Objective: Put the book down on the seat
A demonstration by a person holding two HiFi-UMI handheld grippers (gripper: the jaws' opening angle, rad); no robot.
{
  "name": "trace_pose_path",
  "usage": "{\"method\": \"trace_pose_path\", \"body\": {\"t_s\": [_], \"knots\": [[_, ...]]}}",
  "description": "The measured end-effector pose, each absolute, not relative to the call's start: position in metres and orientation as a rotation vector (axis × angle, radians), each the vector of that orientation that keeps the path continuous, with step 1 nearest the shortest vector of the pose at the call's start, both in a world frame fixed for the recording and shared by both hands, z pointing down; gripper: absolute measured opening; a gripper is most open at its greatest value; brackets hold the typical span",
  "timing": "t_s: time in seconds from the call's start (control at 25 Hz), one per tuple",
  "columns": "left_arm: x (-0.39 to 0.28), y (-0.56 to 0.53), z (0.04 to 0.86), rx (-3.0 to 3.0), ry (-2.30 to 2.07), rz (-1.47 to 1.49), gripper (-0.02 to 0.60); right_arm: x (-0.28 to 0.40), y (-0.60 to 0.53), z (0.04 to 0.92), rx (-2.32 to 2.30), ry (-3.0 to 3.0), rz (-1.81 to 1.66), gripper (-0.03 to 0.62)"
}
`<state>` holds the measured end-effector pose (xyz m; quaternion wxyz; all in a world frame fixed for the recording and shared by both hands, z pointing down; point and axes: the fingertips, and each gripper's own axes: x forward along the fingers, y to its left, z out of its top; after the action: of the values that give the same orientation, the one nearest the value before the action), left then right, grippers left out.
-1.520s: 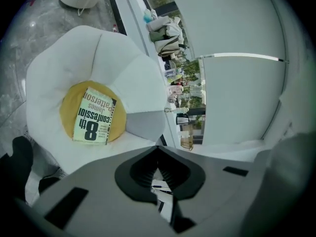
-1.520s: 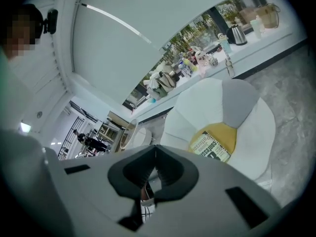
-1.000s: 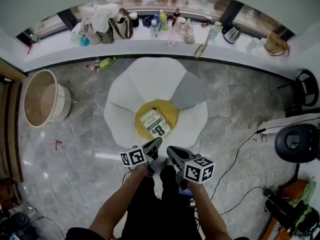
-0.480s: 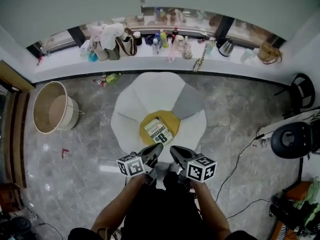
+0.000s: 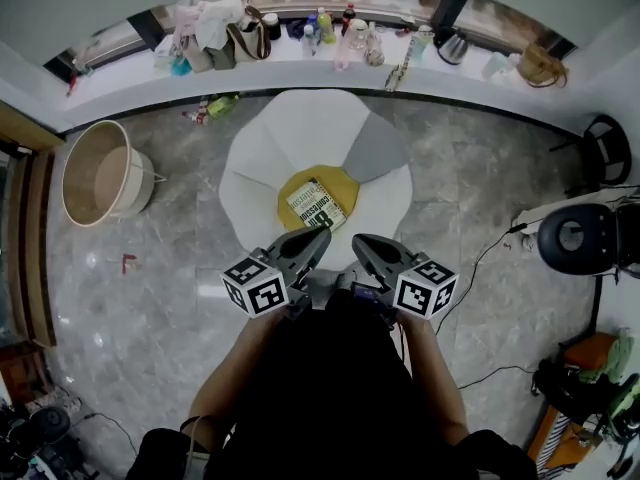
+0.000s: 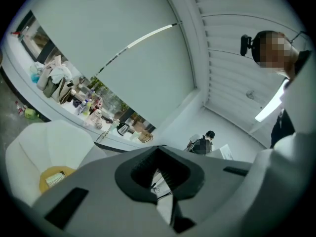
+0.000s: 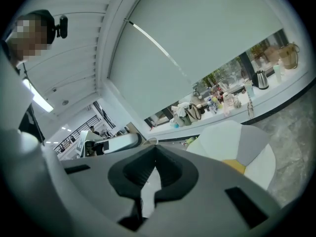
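- Book (image 5: 318,205) lies flat, cover up, on the yellow seat (image 5: 296,184) of the white petal-shaped chair (image 5: 290,138). It sits a little askew, toward the front right of the cushion, with nothing touching it.
- Left claw (image 5: 318,238): jaws closed together, with nothing between them. The left gripper view looks over the closed pads at the chair below and to the left.
- Right claw (image 5: 358,241): jaws also closed and empty. The right gripper view shows only room and chair past the tips.
- Both claws are held close in front of the person, tips near the chair's front edge and clear of the book.
- Judgement: the placing looks done, since the book rests on the seat and neither claw has hold of it.
- Handling, judged from its look: a thin paperback, light, with a cover that flexes and is probably smooth enough to slip.
- It sags if pinched by one corner, so a grip at the spine or mid-way along a long edge suits it best.
- Lying flat on a soft cushion, it leaves no edge proud. One jaw would have to press into the cushion to get under it.
- Window ledge (image 5: 130,78) behind the chair is crowded with bags and bottles. They are well apart from the book.
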<state>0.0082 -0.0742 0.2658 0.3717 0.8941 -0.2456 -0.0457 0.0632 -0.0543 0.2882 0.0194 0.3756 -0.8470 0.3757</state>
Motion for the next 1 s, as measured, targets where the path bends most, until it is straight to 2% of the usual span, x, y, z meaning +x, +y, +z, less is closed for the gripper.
{"method": "trace_pose_path", "body": {"t_s": [0.56,1.0], "knots": [[0.004,-0.045,0.246,2.483,-0.598,-0.037,0.012,0.061,-0.030,0.252,1.101,-2.830,0.940,0.015],[0.008,-0.049,0.238,2.503,-0.568,-0.019,0.012,0.067,-0.031,0.230,1.100,-2.881,0.902,0.015]]}}
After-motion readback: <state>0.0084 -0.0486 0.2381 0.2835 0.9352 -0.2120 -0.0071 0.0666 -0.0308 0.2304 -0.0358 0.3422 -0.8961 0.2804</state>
